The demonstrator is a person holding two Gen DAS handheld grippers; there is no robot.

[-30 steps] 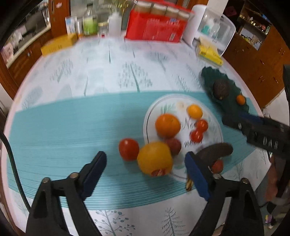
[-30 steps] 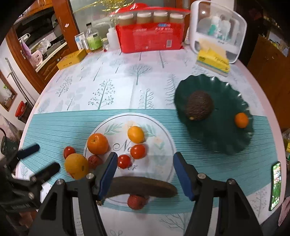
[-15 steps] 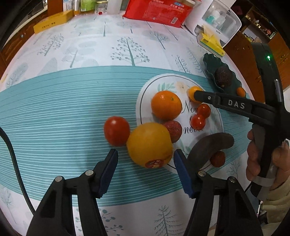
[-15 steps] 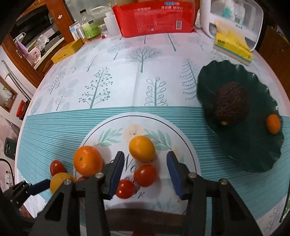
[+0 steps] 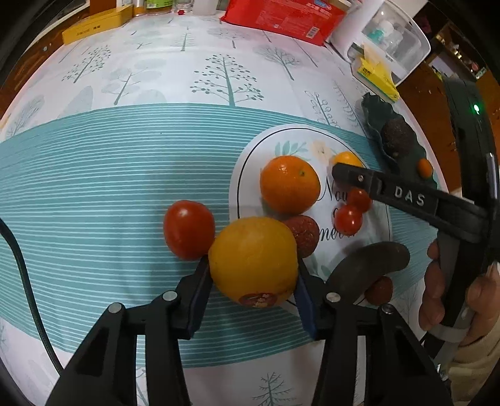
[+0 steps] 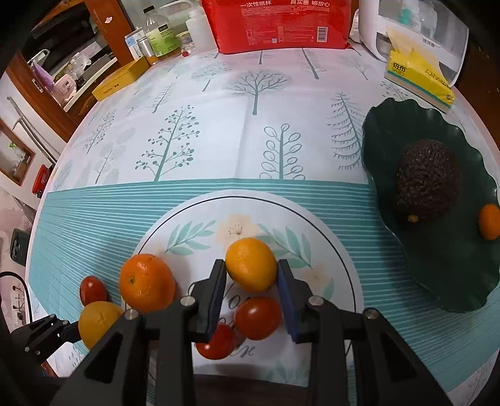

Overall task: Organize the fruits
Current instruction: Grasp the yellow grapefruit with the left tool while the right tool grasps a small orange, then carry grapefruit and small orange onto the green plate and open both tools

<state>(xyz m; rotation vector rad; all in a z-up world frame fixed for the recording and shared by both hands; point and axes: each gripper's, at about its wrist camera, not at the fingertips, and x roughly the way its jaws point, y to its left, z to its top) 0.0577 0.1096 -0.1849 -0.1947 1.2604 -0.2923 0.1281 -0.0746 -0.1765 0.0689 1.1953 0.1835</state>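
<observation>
My left gripper [image 5: 252, 271] is shut on a large yellow-orange fruit with a sticker [image 5: 253, 260] at the near left rim of the white round mat [image 5: 322, 146]. My right gripper [image 6: 251, 274] is shut on a small yellow citrus [image 6: 251, 264] on the mat [image 6: 325, 237]. An orange [image 5: 289, 184] [image 6: 147, 282], two cherry tomatoes [image 6: 257, 317], a dark red fruit [image 5: 303, 231] and a dark banana [image 5: 368, 264] lie on the mat. A tomato [image 5: 188, 228] sits left of it. The green plate [image 6: 437, 274] holds an avocado [image 6: 426, 184] and a kumquat [image 6: 489, 221].
A red package [image 6: 275, 25], bottles [image 6: 159, 37], a yellow box [image 6: 120, 79], a tissue pack [image 6: 418, 78] and a white container [image 6: 422, 18] stand along the table's far edge. A phone [image 6: 18, 246] lies at the left edge.
Both grippers moved forward and down and closed: the left around the large yellow-orange fruit, the right around the small yellow citrus.
</observation>
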